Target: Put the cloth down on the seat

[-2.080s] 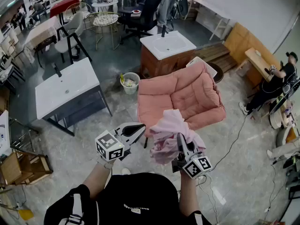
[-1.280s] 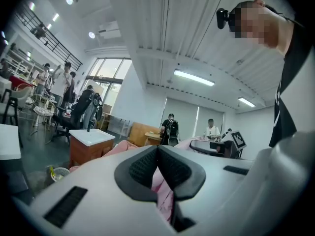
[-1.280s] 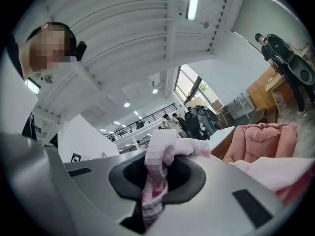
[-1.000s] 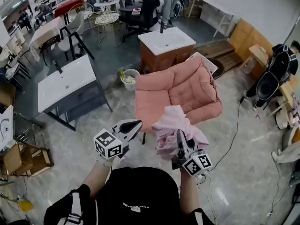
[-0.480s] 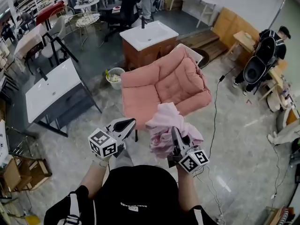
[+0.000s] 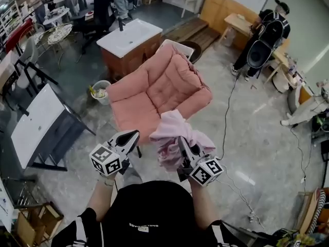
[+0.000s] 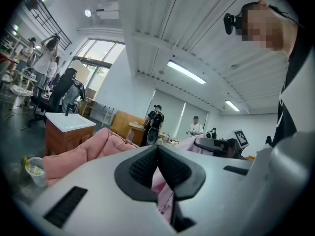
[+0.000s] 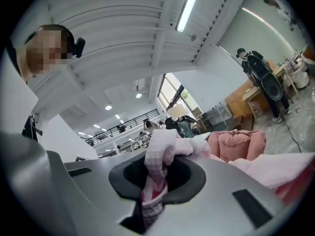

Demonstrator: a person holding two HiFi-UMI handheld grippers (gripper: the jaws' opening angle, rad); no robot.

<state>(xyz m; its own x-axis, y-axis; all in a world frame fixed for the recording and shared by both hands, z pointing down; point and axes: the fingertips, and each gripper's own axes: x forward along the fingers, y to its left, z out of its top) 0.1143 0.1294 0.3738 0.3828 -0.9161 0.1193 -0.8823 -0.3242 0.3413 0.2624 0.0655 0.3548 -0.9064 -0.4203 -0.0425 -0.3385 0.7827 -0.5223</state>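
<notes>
One cloth [image 6: 174, 131] | clamped in right gripper [image 6: 181, 144], bunched over its tip | left gripper [image 6: 135, 134] closed, seemingly empty

The cloth [image 6: 174, 134] is pale pink, the seat [image 6: 157, 89] salmon pink, the floor [image 6: 257, 138] mottled grey.

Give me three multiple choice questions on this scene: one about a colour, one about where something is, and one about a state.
1. What colour is the seat?
A. grey
B. green
C. pink

2. Where is the cloth?
A. on the seat
B. in the right tongs
C. on the floor

3. How are the left tongs?
A. shut, empty
B. wide open
C. shut on the cloth

Answers:
1 C, its cushions are pink.
2 B, the right tongs' jaws pinch it, short of the seat.
3 A, their jaws meet with nothing between them, apart from the cloth.
</notes>
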